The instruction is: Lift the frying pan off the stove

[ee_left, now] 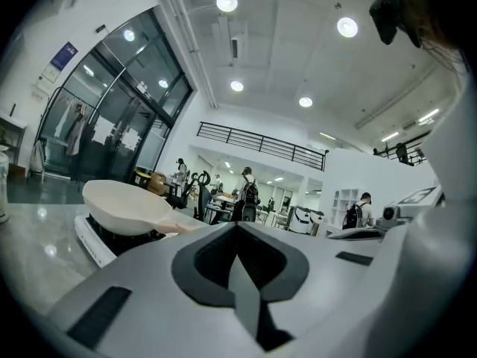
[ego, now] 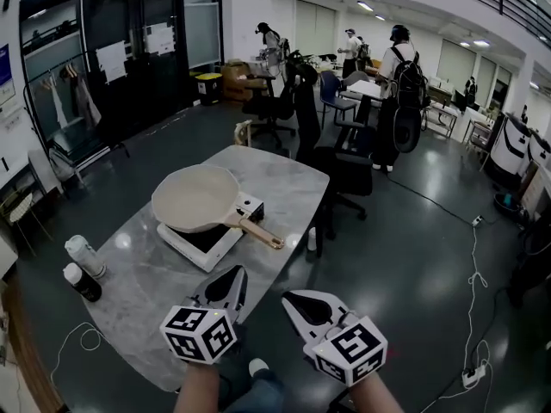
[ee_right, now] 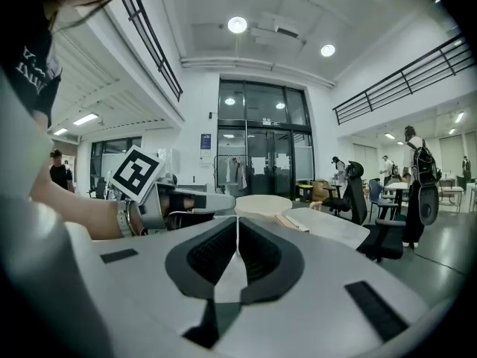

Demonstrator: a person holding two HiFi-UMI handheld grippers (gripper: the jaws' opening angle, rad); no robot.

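Observation:
A cream frying pan with a wooden handle rests on a white single-burner stove on the marble table. The handle points toward me and to the right. My left gripper is shut and empty over the table's near edge, short of the stove. My right gripper is also shut and empty, just off the table edge, below the handle's end. The left gripper view shows the pan and stove ahead to the left of the closed jaws. In the right gripper view the pan lies straight beyond the closed jaws.
Two bottles stand at the table's left edge, and a small bottle at its right edge. Black office chairs sit beyond the table. Several people stand in the background. A cable runs across the floor on the right.

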